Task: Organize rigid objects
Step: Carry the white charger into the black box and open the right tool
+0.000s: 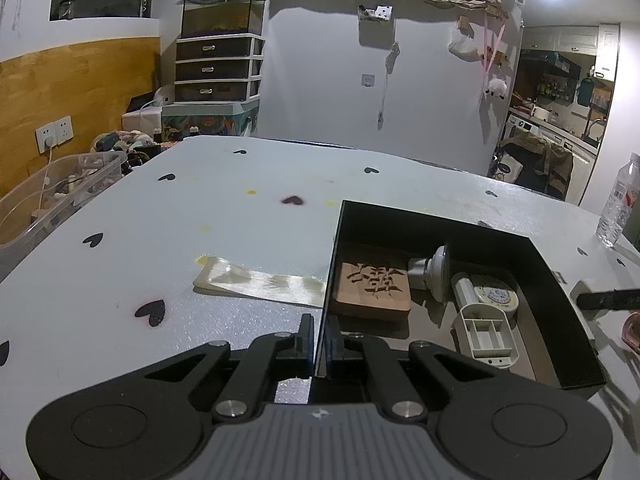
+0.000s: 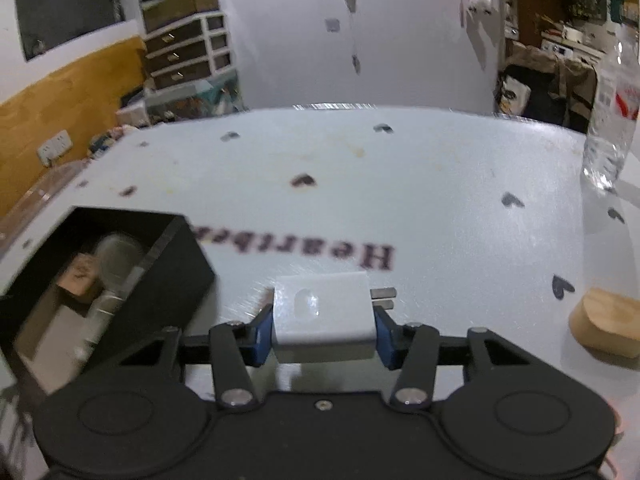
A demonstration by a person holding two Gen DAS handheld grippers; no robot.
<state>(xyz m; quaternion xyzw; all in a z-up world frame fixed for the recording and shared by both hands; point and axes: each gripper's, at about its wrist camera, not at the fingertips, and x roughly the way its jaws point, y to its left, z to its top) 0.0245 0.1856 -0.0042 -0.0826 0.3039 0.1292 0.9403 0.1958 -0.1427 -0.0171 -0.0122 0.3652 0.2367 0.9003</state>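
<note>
Broadly, the table lay ahead of both grippers, white with black hearts. On it sat the black box, whose left wall ran straight into the left gripper; its jaws were pressed onto that wall, one finger outside and one inside, steadying the box. Inside, ahead and right of those jaws, lay a carved wooden block, a round white knob-like part, a white cylinder with a round dial face and a white battery holder.

The right gripper pinched the charger squarely by its two flat sides, blue pads flush, prongs pointing right past the right jaw. In that view the box sat to the left of the jaws, near but apart, and blurred.

The step in hand looked like carrying the charger into the box. To do it well, the right gripper would need to lift clear of the near wall, travel left, and lower over the bare floor nearest the jaws rather than onto the battery holder, opening only when low. The left grip should hold firm meanwhile. A wooden piece waited on the table, right of the right jaws.
</note>
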